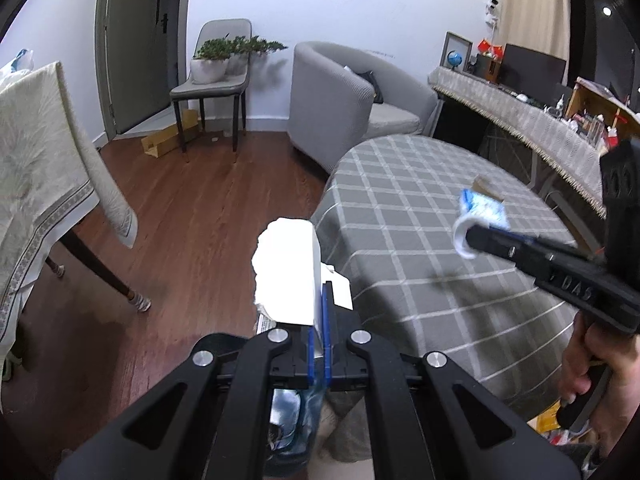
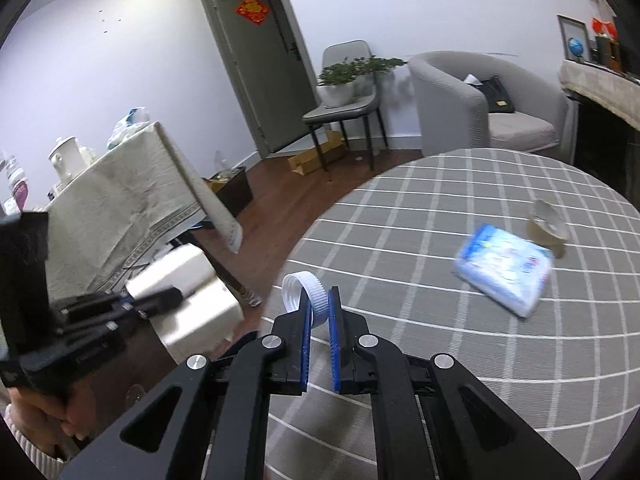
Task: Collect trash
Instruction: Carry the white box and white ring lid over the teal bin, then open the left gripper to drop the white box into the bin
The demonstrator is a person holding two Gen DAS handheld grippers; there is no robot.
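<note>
living room with wood floor, and a round table under a grey checked cloth (image 2: 440, 360) in front. looks like the carry step, both tools loaded; next move calls for finding a bin, none visible. left gripper (image 1: 319, 320) is clamped on a torn white foam-like chunk (image 1: 286, 272) held over the floor by the table edge. right gripper (image 2: 319, 312) pinches a white ribbed plastic bottle cap (image 2: 310, 294) above the cloth. further out, a blue-white packet (image 2: 504, 274) and a crumpled brown paper cup (image 2: 548, 226) lie on the table.

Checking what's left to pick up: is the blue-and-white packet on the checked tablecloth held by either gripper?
No, the blue-and-white packet lies free on the checked tablecloth, apart from the right gripper, which pinches a white bottle cap.
</note>
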